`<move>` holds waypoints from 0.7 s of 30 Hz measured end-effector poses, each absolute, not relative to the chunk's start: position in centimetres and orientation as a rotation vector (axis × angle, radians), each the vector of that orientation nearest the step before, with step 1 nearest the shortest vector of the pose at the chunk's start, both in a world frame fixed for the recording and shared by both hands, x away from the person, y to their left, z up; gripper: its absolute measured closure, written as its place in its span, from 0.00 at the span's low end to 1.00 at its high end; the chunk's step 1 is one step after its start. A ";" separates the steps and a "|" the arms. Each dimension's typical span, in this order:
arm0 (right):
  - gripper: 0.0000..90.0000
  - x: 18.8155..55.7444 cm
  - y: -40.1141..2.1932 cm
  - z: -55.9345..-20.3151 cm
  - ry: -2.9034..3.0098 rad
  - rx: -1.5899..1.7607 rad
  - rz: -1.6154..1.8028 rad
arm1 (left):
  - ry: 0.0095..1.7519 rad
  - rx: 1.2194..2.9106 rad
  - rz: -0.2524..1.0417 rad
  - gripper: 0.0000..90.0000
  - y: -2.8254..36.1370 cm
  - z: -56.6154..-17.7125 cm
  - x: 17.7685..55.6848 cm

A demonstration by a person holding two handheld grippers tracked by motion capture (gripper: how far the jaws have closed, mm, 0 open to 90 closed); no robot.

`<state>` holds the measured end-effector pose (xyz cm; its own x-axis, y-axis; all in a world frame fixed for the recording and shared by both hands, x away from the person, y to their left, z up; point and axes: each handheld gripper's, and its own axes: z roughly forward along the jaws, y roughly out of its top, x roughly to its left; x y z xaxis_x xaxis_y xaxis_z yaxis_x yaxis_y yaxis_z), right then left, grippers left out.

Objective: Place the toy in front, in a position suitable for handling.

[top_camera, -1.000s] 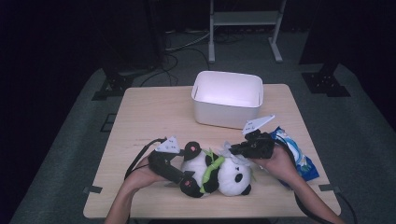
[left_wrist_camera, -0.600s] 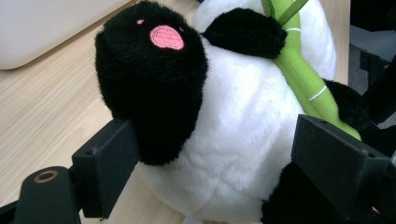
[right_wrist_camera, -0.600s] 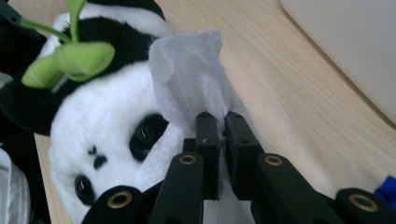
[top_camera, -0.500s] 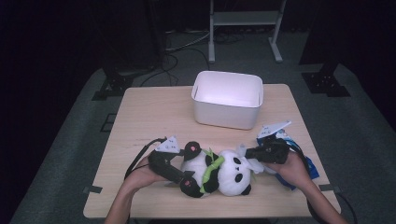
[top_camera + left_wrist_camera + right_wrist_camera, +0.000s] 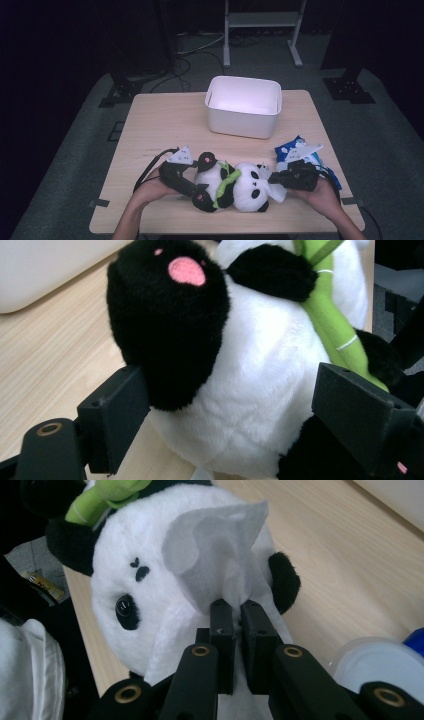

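Observation:
A black-and-white panda plush [image 5: 240,187] with a green bamboo stalk lies on its side near the front edge of the table. My left gripper [image 5: 200,187] grips its lower body, and in the left gripper view the wide-set jaws press the panda's [image 5: 250,375] fur on both sides. My right gripper [image 5: 272,177] is shut on a white tissue [image 5: 215,545]. That tissue rests against the panda's head [image 5: 135,545], between its eye and ear.
A white bin [image 5: 243,127] stands at the back middle of the wooden table [image 5: 165,125]. A blue wipes pack [image 5: 292,150] lies just behind my right hand, and its white lid [image 5: 380,665] appears in the right gripper view. Dark floor surrounds the table.
My right gripper has moved right and toward the near edge, sinking a little, with the tissue still pinched. The left gripper and the panda have stayed put.

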<state>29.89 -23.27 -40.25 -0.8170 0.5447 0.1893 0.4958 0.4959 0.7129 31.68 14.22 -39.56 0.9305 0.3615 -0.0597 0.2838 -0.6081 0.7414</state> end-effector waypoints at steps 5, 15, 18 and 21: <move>0.94 28.4 -23.5 -40.2 2.654 0.923 1.276 | 0.446 2.270 0.121 0.16 14.0 -39.7 31.7; 0.94 26.7 -22.0 -39.2 2.672 0.837 1.321 | 0.444 2.265 0.129 0.16 14.1 -39.4 31.6; 0.93 26.4 -21.1 -39.1 2.678 0.794 1.327 | 0.441 2.248 0.132 0.16 14.3 -39.0 31.5; 0.93 26.2 -20.1 -38.9 2.697 0.759 1.321 | 0.436 2.236 0.139 0.16 14.5 -38.6 31.3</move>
